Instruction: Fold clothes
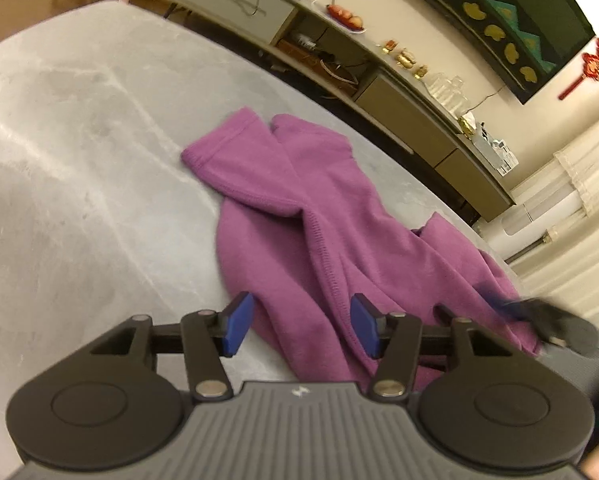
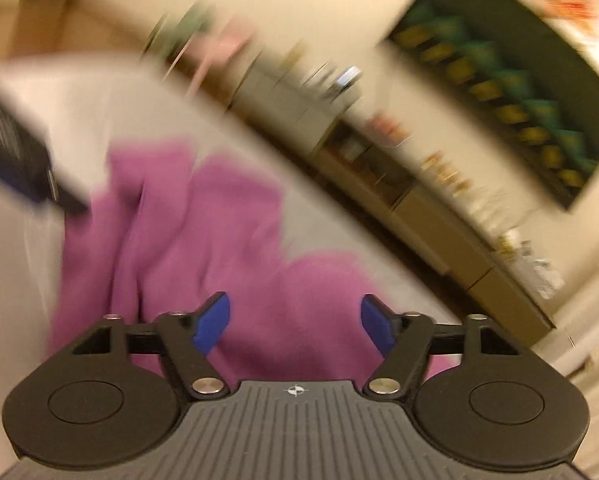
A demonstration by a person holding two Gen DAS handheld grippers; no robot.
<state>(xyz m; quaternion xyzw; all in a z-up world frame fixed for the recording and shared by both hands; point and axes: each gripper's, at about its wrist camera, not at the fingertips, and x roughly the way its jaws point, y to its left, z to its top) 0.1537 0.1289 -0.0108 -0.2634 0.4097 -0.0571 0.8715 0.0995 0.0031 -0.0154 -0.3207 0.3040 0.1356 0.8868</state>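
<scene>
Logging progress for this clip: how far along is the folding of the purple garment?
Barely begun. Done: the purple garment lies on the grey table, but rumpled, one sleeve crossing the body, no neat fold visible. In hand: nothing; the left claw and right claw are both open above the cloth, gripping none of it. The right view is blurred. Left: grasp, flatten, and make every fold.

Right wrist view is smeared by motion: sideboard [image 2: 439,216] contents and wall hanging [image 2: 511,92] cannot be resolved. Near edge of purple garment [image 1: 299,216] is hidden behind left gripper [image 1: 302,326] body. Right gripper [image 1: 539,316] is blurred at frame edge there; finger state is unreadable in that view.
</scene>
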